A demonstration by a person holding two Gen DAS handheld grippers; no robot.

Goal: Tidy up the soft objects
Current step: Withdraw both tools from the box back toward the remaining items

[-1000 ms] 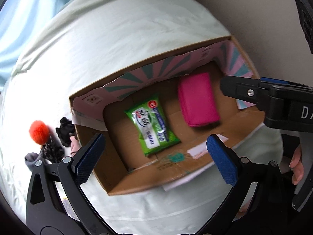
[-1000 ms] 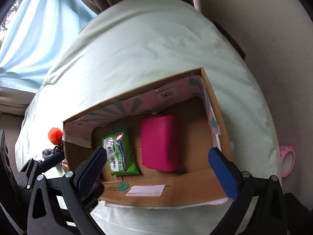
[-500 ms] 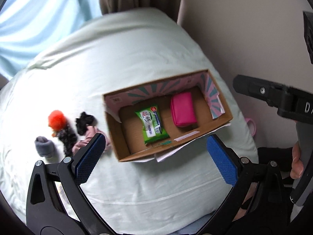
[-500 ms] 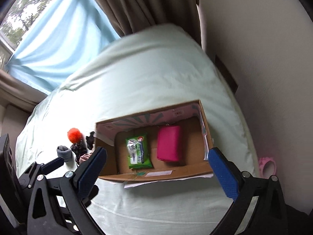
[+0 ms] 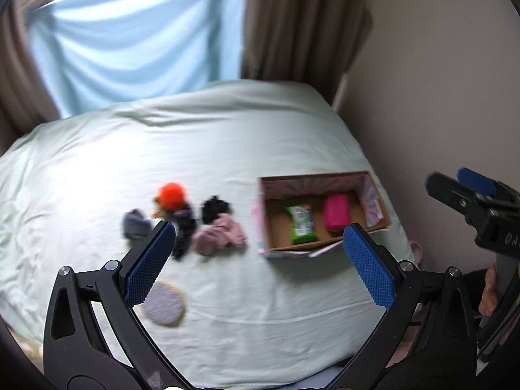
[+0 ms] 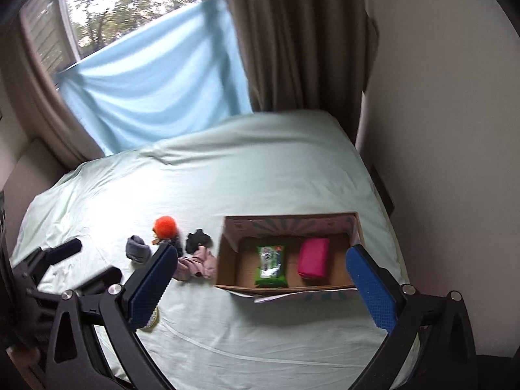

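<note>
A cardboard box (image 5: 377,224) (image 6: 227,260) lies on the pale green bed and holds a green wipes pack (image 5: 300,224) (image 6: 271,261) and a pink pouch (image 5: 336,211) (image 6: 313,258). Left of the box lie an orange pompom (image 5: 172,195) (image 6: 165,225), a black scrunchie (image 5: 214,208) (image 6: 198,240), a pink cloth (image 5: 219,237) (image 6: 198,265), a grey sock (image 5: 135,224) (image 6: 138,248) and a round grey pad (image 5: 164,304). My left gripper (image 5: 260,263) is open and empty, high above the bed. My right gripper (image 6: 260,289) is open and empty, above the bed's near side.
The bed (image 5: 227,146) meets a beige wall (image 5: 438,97) on the right. Brown curtains (image 6: 292,39) and a blue sheet (image 6: 156,74) hang behind. A pink ring (image 5: 416,248) lies at the bed's right edge. The right gripper shows at right in the left wrist view (image 5: 471,195).
Both grippers have pulled back and up from the box. The view now takes in the whole bed, the loose soft items and the window.
</note>
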